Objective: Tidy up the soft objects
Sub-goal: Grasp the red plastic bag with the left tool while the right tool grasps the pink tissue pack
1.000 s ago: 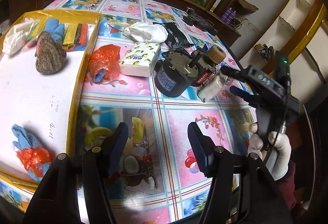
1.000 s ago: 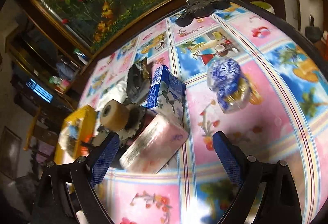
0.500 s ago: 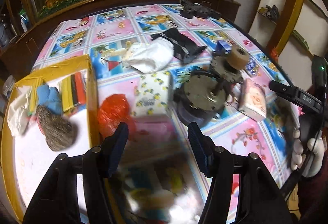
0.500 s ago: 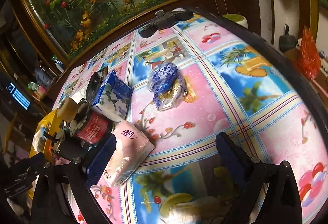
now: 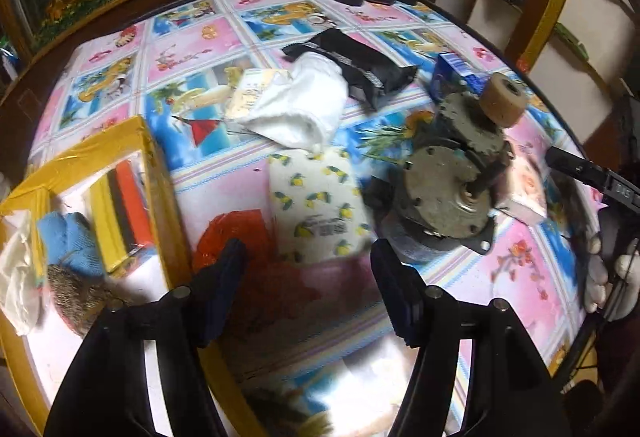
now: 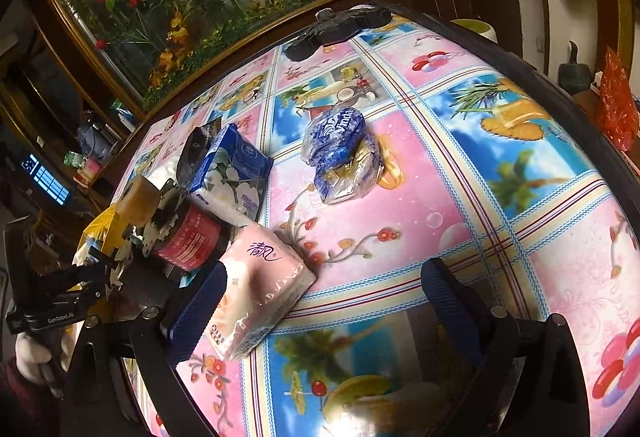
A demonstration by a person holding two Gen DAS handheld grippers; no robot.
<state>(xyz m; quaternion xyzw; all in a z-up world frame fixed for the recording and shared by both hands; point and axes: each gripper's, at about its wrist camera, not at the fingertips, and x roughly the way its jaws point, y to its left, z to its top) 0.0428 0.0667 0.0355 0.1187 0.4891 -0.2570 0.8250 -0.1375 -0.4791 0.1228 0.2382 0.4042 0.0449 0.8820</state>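
Left wrist view: the left hand-held gripper (image 5: 304,277) hangs open over the lemon-print tissue pack (image 5: 318,205), nothing between its jaws.

That pack lies flat on the surface (image 5: 516,277), touching the red plastic bag (image 5: 236,233) on the side nearer the yellow-rimmed tray (image 5: 156,173), which already holds gloves, cloths and a knitted piece, so it looks like the collecting spot. Beyond the pack sits a white cloth (image 5: 304,109); on its far side from the tray stands a hard grey motor (image 5: 444,189), probably to be left. The right hand-held gripper (image 6: 324,297) is also open, its left finger touching a pink tissue pack (image 6: 260,289), likely its next pick.
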